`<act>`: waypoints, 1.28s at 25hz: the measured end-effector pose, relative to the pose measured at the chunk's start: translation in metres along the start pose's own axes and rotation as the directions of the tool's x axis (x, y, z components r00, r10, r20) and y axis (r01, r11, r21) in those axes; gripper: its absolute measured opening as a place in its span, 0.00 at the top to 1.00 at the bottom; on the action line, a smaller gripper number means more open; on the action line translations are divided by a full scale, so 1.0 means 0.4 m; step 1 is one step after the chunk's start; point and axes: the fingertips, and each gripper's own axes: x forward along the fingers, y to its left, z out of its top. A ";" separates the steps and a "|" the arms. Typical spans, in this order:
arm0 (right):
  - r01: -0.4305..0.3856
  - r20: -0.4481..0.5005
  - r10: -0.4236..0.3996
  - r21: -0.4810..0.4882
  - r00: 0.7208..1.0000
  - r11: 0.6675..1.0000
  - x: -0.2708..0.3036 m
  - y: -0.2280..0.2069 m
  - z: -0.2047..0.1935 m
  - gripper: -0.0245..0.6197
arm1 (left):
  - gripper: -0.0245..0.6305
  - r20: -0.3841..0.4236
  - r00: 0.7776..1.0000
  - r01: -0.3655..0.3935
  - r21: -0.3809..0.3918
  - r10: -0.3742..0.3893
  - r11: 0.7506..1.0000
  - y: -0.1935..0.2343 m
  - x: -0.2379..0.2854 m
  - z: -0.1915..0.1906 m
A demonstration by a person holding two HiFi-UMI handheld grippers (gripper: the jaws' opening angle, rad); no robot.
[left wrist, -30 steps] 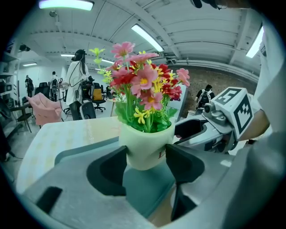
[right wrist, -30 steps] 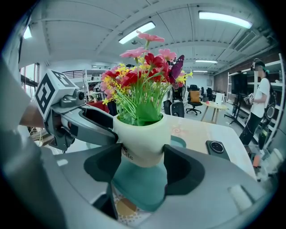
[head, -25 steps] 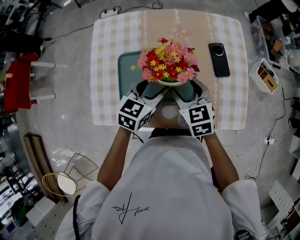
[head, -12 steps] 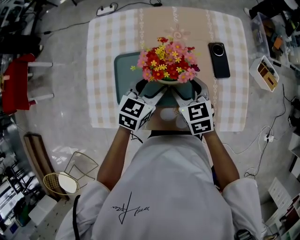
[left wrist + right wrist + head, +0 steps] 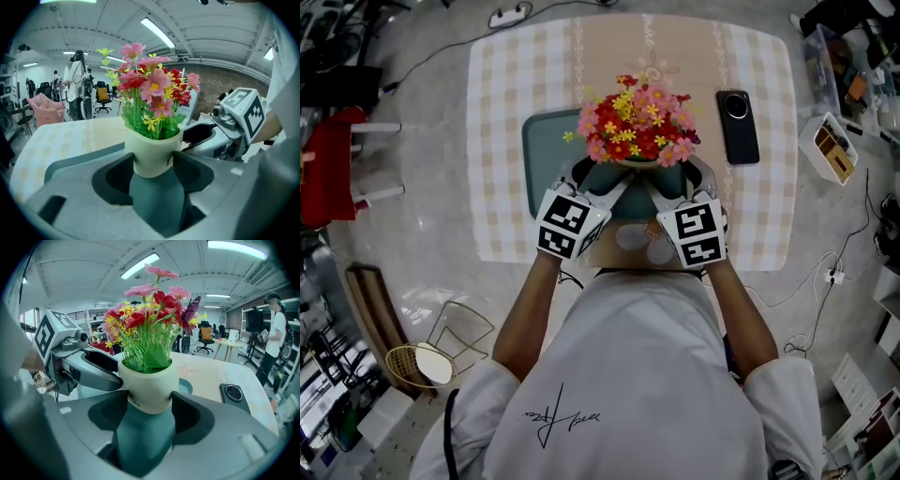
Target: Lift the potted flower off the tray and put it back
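My left gripper [image 5: 152, 161] and right gripper [image 5: 147, 401] both clamp the potted flower [image 5: 636, 127], which is upright. Tray [image 5: 546, 155] lies right beneath; contact unclear.

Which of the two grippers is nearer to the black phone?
The right gripper: the phone lies on its side of the potted flower; the left gripper is opposite.

Head view: I'm looking steeply down on the counter [image 5: 506, 94] from above. Both gripper views sit low and close, facing the potted flower [image 5: 637, 131] from either side. All three share it.

A black phone [image 5: 738, 127] lies on the checked tablecloth [image 5: 502, 112]; left, what looks like a red chair [image 5: 328, 173].
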 end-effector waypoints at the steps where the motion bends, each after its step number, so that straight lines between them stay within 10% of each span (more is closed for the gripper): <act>1: -0.001 -0.003 0.001 -0.001 1.000 1.000 0.005 -0.004 0.000 0.49 | 0.56 -0.001 1.000 -0.001 -0.002 0.001 1.000 0.003 0.005 0.000; 32: -0.011 -0.007 0.011 -0.049 1.000 0.999 0.085 -0.054 -0.015 0.50 | 0.57 -0.001 0.997 -0.071 0.009 0.071 0.997 0.053 0.074 -0.009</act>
